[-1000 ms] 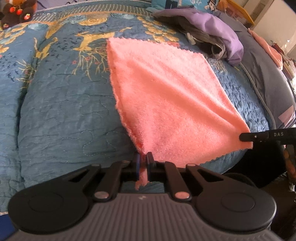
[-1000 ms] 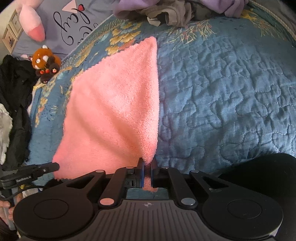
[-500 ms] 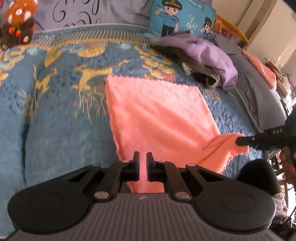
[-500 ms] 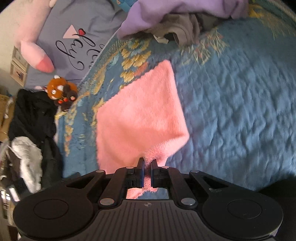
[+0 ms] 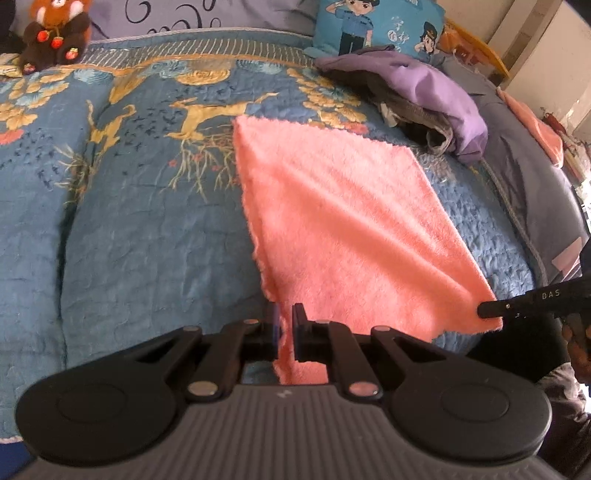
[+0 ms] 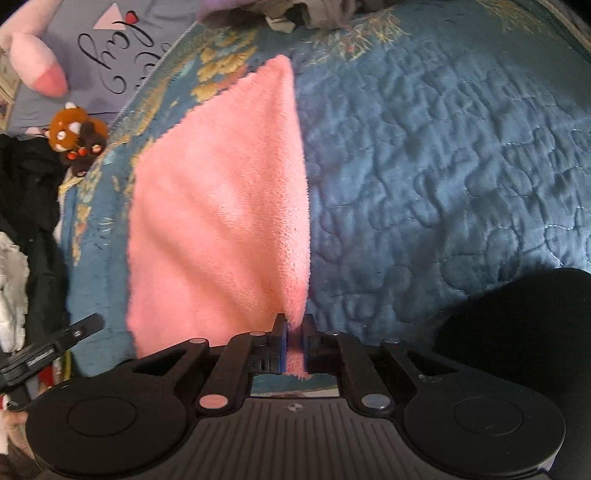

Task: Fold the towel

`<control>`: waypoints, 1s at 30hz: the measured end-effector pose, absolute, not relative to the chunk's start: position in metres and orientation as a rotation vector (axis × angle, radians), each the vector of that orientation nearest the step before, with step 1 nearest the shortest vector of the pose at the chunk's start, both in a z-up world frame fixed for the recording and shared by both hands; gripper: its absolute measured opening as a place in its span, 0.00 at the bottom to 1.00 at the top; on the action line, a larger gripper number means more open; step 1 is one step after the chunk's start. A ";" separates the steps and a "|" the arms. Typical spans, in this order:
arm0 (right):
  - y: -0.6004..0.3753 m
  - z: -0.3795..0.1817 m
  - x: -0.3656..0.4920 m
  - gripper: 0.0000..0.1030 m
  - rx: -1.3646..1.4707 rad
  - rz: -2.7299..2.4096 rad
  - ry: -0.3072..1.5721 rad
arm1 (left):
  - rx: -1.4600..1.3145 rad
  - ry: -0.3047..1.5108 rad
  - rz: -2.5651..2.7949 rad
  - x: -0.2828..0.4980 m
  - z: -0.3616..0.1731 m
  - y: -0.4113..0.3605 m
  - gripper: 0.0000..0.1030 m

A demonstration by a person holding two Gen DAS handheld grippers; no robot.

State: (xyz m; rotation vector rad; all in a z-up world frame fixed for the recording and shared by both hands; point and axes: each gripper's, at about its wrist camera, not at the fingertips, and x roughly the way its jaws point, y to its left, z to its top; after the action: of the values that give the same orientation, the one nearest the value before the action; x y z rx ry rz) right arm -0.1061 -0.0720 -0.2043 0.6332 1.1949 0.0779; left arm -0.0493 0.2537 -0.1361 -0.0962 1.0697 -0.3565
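We see the left claw (image 5: 284, 325) clamped on one near corner of the pink towel (image 5: 343, 221) – right claw (image 6: 294, 334) clamped on the other, bed (image 5: 147, 240) ahead.

A blue quilted bedspread (image 5: 147, 240) covers the bed, printed with golden deer and foliage toward its head edge. A brown-and-orange plush toy (image 5: 51, 33) sits at the head-side left corner of the bedspread, against a lavender pillow with dark script (image 5: 207, 14). A blue cushion with cartoon police figures (image 5: 376, 26) leans along the head edge — in front of it lies a heap of purple and grey clothes (image 5: 424, 99). A pink plush limb (image 6: 37, 66) rests on the lavender pillow. Dark and white garments (image 6: 22, 229) pile beyond the bedspread's left edge.
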 end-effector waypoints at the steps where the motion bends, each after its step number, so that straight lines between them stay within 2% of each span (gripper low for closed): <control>1: -0.071 -0.206 -0.107 0.18 0.620 0.062 1.194 | -0.089 1.074 -0.350 -0.050 -0.137 0.254 0.10; 3: -0.071 -0.201 -0.109 0.31 0.588 0.054 1.170 | -0.082 1.084 -0.343 -0.052 -0.140 0.255 0.19; 4: -0.071 -0.199 -0.110 0.40 0.572 0.050 1.158 | -0.089 1.089 -0.346 -0.053 -0.143 0.257 0.30; 5: -0.071 -0.197 -0.111 0.45 0.556 0.046 1.145 | -0.099 1.094 -0.355 -0.053 -0.145 0.259 0.34; 10: -0.076 -0.188 -0.117 0.50 0.527 0.034 1.099 | -0.142 1.116 -0.413 -0.049 -0.165 0.264 0.47; 17: -0.082 -0.192 -0.118 0.51 0.564 0.033 1.106 | -0.163 1.147 -0.513 -0.045 -0.194 0.249 0.47; 22: -0.080 -0.198 -0.115 0.51 0.559 0.047 1.120 | -0.245 1.149 -0.498 -0.043 -0.201 0.251 0.43; 26: -0.083 -0.204 -0.111 0.51 0.604 0.047 1.129 | -0.310 1.149 -0.509 -0.046 -0.203 0.253 0.17; 28: -0.086 -0.207 -0.110 0.51 0.641 0.051 1.130 | -0.323 1.146 -0.524 -0.048 -0.202 0.250 0.10; 30: -0.089 -0.210 -0.110 0.51 0.687 0.060 1.134 | -0.328 1.141 -0.539 -0.051 -0.200 0.246 0.09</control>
State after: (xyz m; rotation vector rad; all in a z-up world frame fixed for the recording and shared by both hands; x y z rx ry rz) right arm -0.1099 -0.0890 -0.2101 0.6866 1.1337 0.0597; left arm -0.0515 0.2456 -0.2005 -0.3280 1.1412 -0.5393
